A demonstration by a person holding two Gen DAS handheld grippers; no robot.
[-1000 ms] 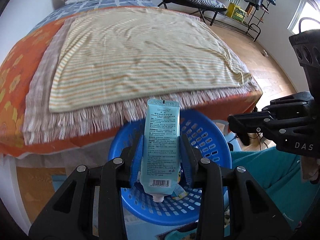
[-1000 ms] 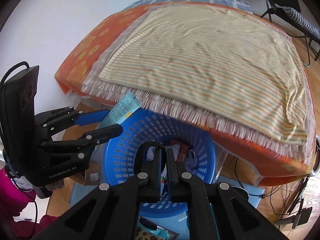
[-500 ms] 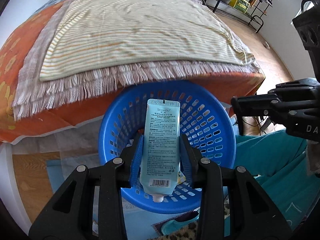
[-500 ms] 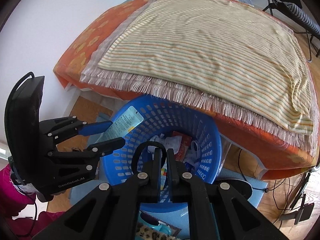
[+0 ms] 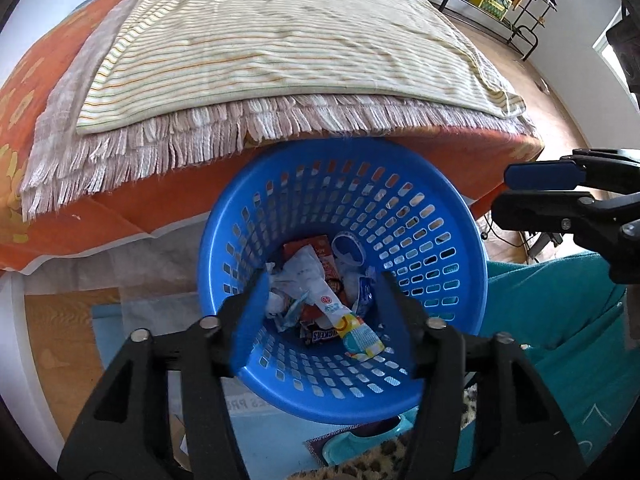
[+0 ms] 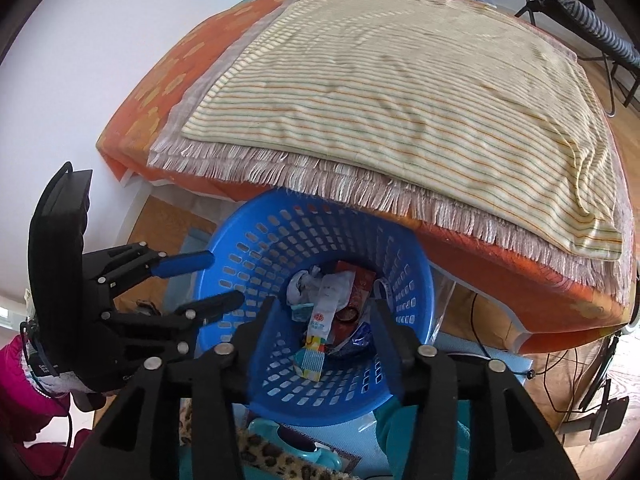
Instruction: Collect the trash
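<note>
A blue perforated basket (image 5: 420, 216) stands on the floor against the bed's edge; it also shows in the right wrist view (image 6: 256, 248). Several wrappers and crumpled papers (image 5: 320, 292) lie in its bottom, also seen in the right wrist view (image 6: 328, 312). My left gripper (image 5: 322, 308) is open and empty just above the basket's near rim. My right gripper (image 6: 322, 332) is open and empty over the basket too. Each gripper shows in the other's view: the right one (image 5: 540, 192) at the basket's right, the left one (image 6: 208, 280) at its left. The light-blue tube is not visible.
The bed (image 5: 120, 212) with an orange cover, a fringed blanket and a striped cloth (image 5: 280, 40) overhangs the basket's far side. Teal fabric (image 5: 552, 320) lies at the right. A leopard-print item (image 6: 260, 456) and a teal object lie below the basket. A chair (image 6: 592, 24) stands beyond the bed.
My left gripper has opened and the light-blue tube it held is gone from it. My right gripper, shut before, has opened. Both have come lower over the basket.
</note>
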